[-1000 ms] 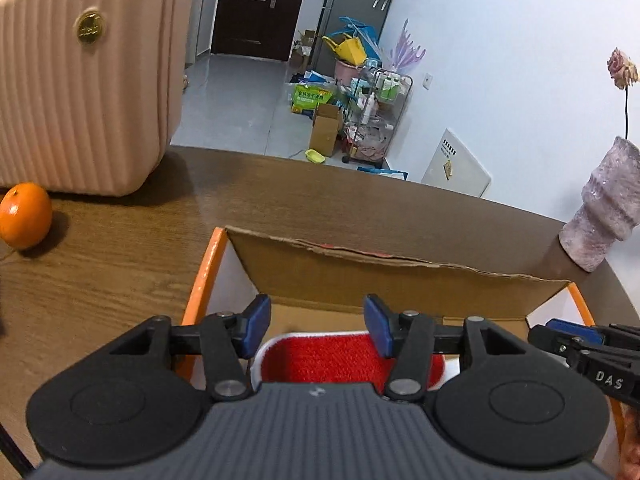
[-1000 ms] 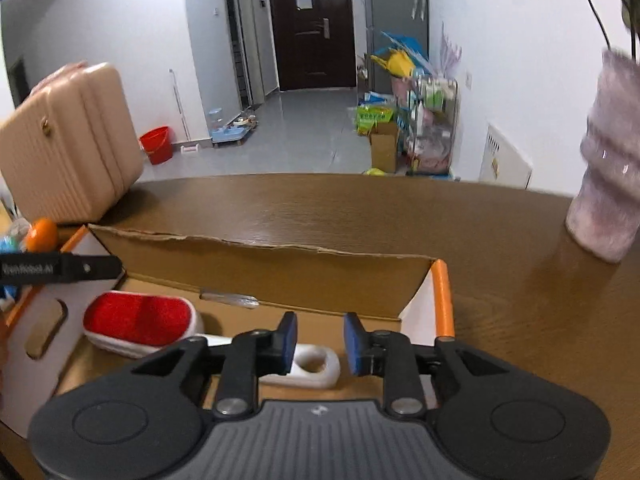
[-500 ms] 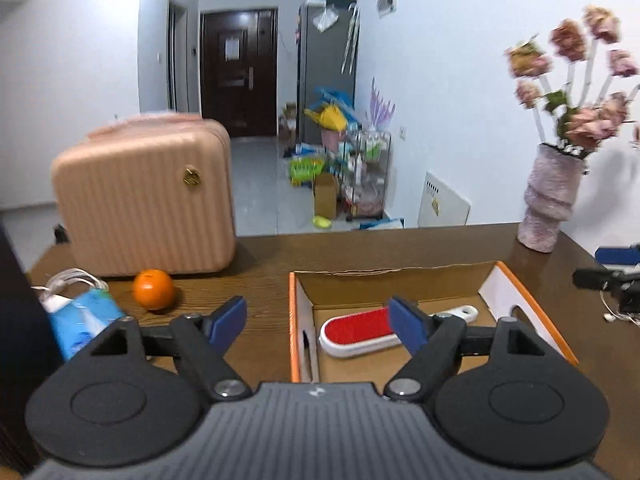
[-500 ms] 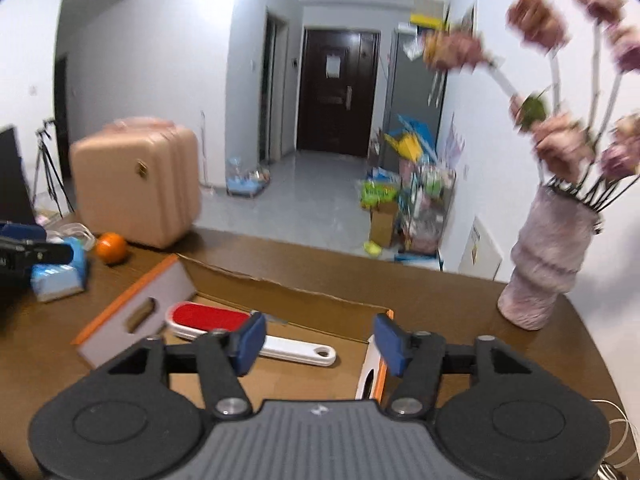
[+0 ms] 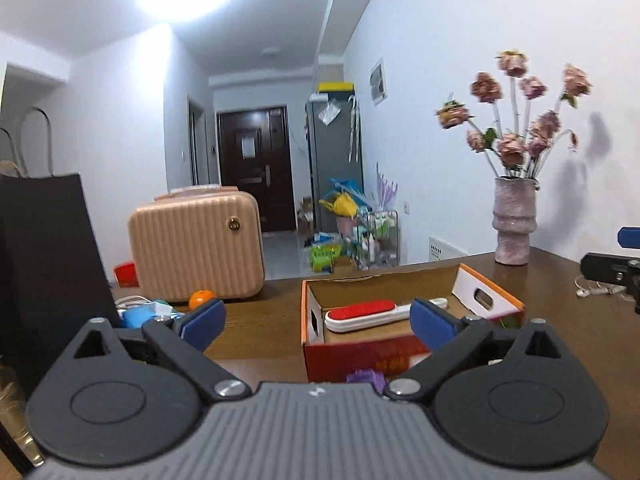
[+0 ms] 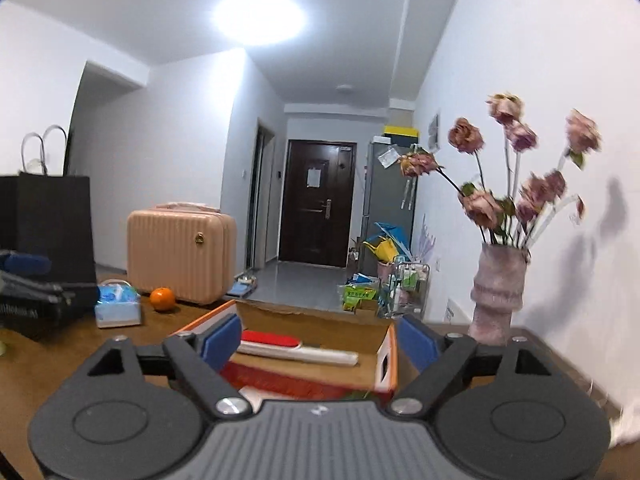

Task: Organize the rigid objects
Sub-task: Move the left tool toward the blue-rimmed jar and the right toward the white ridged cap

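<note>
An open cardboard box (image 5: 360,354) with orange edges stands on the brown table; it also shows in the right wrist view (image 6: 386,350). A red and white lint brush (image 5: 364,314) lies inside it, also seen in the right wrist view (image 6: 296,346). My left gripper (image 5: 318,322) is wide open and empty, held back from the box's near side. My right gripper (image 6: 320,340) is wide open and empty, also back from the box. A purple object (image 5: 366,378) lies in front of the box, partly hidden.
A pink ribbed case (image 5: 198,246), an orange (image 5: 200,299) and a blue tissue pack (image 5: 140,316) sit at the left. A black paper bag (image 5: 44,264) stands at far left. A vase of flowers (image 5: 513,222) stands at the right. A white cable (image 5: 596,290) lies far right.
Both grippers have pulled back and up away from the box and opened wide. The brush stays lying in the box.
</note>
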`<state>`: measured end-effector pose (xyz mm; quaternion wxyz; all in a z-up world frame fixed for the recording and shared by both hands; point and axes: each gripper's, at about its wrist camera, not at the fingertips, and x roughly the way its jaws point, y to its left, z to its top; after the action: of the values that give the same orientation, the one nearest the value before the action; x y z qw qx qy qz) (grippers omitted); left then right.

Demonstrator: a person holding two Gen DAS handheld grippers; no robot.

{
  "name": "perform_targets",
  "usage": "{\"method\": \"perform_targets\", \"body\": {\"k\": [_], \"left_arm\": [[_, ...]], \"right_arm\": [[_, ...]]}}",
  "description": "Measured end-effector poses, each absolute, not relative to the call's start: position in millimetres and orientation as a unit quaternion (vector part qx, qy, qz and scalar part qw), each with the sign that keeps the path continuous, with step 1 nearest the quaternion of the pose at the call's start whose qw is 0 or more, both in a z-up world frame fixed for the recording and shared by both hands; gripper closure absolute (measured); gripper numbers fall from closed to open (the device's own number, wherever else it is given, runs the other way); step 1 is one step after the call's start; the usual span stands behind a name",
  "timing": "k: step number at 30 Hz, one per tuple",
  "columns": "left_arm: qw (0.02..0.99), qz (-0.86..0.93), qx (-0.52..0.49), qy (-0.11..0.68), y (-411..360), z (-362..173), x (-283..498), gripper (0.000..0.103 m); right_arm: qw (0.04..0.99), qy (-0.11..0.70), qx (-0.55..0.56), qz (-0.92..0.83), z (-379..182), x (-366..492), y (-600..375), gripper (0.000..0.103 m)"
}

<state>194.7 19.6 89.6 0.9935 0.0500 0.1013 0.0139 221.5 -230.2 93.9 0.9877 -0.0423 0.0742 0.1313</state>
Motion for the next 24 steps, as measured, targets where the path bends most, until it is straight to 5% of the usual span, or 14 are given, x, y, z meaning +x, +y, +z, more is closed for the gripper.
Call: {"method": "perform_targets", "body": {"k": [11, 24], "left_arm": [[0.991, -0.009, 0.038, 0.129, 8.7, 33.2, 82.6, 0.0], [0.976, -0.017, 0.018, 0.215, 7.6, -1.5, 132.4, 0.0]], "right_arm": [[0.98, 0.118, 0.025, 0.156, 21.4, 105.4, -237.5, 0.013], [0.974, 0.173, 0.028, 0.146, -11.3, 121.2, -220.8, 0.016]]}}
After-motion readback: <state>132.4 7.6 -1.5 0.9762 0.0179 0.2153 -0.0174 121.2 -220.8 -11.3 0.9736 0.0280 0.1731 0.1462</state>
